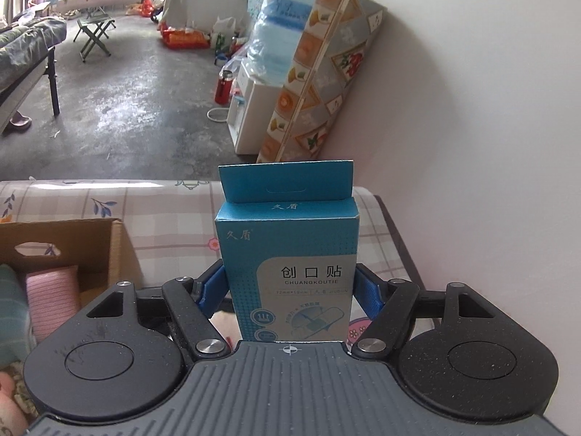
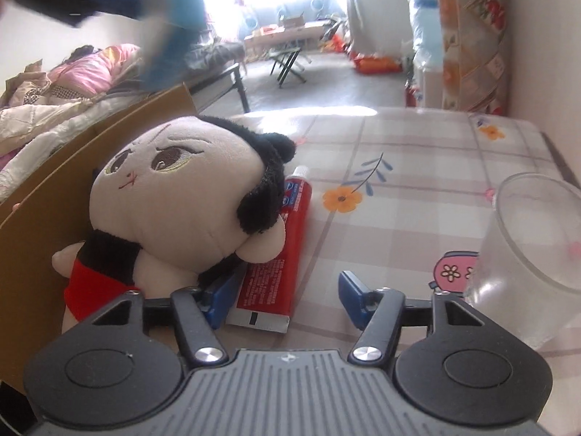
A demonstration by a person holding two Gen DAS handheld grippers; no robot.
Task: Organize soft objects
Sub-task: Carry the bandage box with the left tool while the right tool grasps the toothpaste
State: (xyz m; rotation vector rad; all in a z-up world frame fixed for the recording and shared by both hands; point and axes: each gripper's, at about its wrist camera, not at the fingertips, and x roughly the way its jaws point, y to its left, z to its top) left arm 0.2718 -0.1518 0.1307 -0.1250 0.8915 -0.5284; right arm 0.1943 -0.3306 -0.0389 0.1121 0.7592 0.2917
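Left claw (image 1: 289,290) grips the blue box (image 1: 287,254) upright; right claw (image 2: 281,296) gapes, empty, beside the doll (image 2: 181,196).

Blue plaster box (image 1: 287,254), red toothpaste tube (image 2: 277,254), pink-grey checked floral tablecloth (image 2: 399,167), brown cardboard box (image 1: 109,250).

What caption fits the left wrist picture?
Left gripper holds a blue plaster box above the table.

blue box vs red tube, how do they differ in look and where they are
The blue box is a stiff carton standing upright, lifted and clamped in the left gripper; the red tube is flat, white-capped, lying on the checked tablecloth beside the plush doll, between the right gripper fingers, ungripped. Both carry printed text.
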